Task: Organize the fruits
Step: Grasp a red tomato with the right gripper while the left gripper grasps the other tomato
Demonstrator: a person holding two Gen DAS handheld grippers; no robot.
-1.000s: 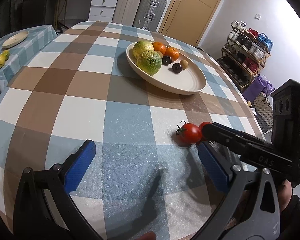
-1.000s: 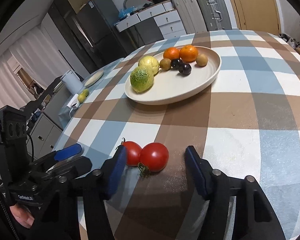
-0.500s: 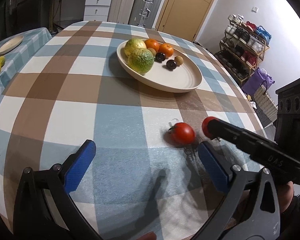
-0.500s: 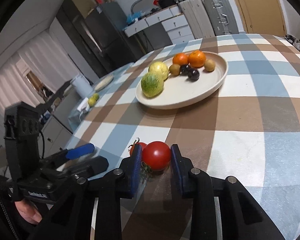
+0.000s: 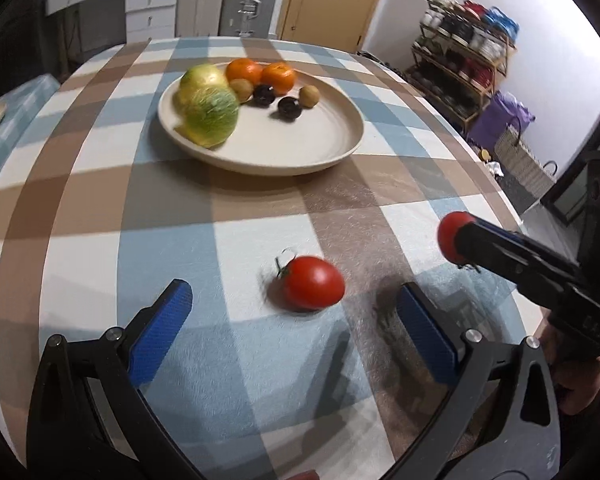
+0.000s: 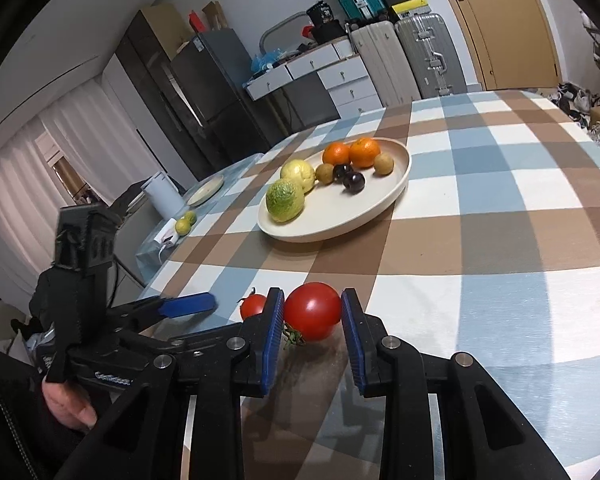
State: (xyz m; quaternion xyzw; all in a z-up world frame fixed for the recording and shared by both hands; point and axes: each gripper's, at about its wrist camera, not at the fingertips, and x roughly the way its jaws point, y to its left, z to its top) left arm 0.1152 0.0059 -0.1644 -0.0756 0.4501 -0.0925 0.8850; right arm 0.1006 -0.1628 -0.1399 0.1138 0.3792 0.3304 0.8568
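From the left wrist, the left gripper [image 5: 292,320] tilts down over the checked tablecloth [image 5: 100,208], its blue pads spread wide, a loose tomato [image 5: 312,288] lying between and just beyond them. At right, the right gripper [image 5: 456,240] carries a second tomato [image 5: 450,236].

From the right wrist, the right gripper [image 6: 312,320] pinches that tomato [image 6: 313,316]; the loose one [image 6: 253,306] sits just left. The plate [image 6: 384,204] of fruit lies farther off.

R tool [image 6: 313,322] clamped on big tomato [image 6: 313,316] over checked tbl [image 6: 500,216].
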